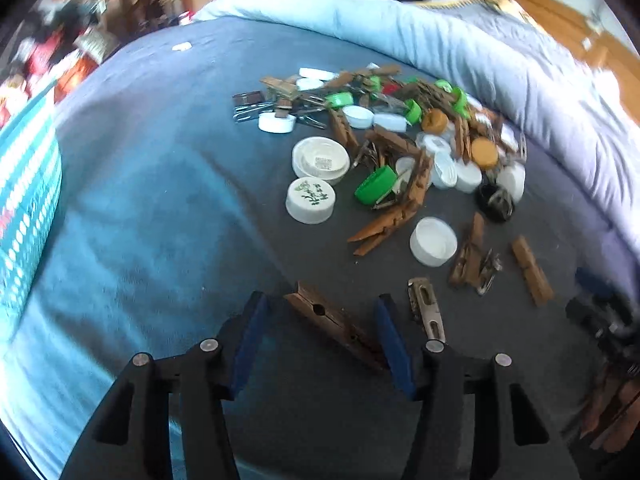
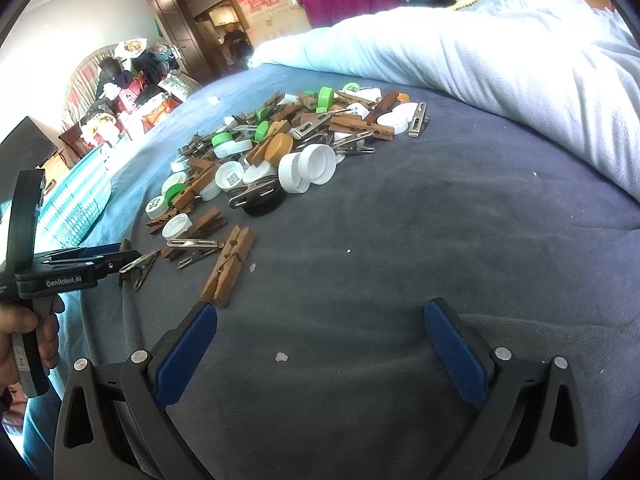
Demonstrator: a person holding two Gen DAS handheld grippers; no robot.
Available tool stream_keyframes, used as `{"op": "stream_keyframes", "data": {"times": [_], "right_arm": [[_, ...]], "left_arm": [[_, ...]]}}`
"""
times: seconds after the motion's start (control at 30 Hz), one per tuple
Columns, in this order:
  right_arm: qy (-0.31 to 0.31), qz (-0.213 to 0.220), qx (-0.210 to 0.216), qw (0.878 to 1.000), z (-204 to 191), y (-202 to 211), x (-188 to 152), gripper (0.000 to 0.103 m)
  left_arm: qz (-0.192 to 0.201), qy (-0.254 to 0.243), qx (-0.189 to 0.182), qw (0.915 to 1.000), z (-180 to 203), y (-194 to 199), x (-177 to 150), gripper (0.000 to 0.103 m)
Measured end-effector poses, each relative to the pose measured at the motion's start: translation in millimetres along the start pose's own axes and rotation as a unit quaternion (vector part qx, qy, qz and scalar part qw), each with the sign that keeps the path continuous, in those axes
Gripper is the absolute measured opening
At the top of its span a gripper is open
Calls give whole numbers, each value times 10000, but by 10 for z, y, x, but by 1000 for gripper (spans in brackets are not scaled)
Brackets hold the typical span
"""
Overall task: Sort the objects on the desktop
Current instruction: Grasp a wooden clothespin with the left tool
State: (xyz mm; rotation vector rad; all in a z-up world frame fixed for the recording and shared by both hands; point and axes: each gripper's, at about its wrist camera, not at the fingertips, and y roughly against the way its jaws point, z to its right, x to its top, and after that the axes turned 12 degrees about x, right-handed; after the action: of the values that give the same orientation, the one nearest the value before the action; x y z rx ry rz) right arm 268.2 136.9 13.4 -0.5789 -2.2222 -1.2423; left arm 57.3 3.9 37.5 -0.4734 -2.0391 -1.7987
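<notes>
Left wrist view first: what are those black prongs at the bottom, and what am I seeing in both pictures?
There is no robot arm. A person holds a two-finger gripper in each hand, each with a camera looking along its fingers. The left gripper has a wooden clothespin between its blue pads; whether it is gripped is unclear. The other picture comes from the right gripper, open and empty. On the grey blanket lies a pile of bottle caps, clothespins and metal clips.

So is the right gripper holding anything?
No: the right gripper stands wide open over the bare grey blanket, with nothing between its fingers.
</notes>
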Motion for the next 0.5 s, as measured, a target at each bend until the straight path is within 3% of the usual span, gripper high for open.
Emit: {"op": "stream_keyframes", "data": {"times": [0.27, 0.4, 0.43, 0.47, 0.5], "right_arm": [[-12, 15, 42, 10000, 13, 3, 8, 103], [-41, 35, 90, 9999, 33, 12, 12, 103], [-46, 37, 100, 9999, 37, 12, 14, 103], [-54, 41, 113, 9999, 48, 9, 20, 103], [-63, 46, 127, 9999, 54, 13, 22, 103]], "left_arm": [[-179, 625, -62, 9979, 31, 119, -173, 62], [-183, 658, -86, 9976, 115, 24, -128, 65], [-119, 578, -62, 9982, 134, 21, -109, 59], [-75, 433, 41, 9990, 190, -13, -75, 31], [-31, 275, 129, 9995, 225, -24, -62, 13]]}}
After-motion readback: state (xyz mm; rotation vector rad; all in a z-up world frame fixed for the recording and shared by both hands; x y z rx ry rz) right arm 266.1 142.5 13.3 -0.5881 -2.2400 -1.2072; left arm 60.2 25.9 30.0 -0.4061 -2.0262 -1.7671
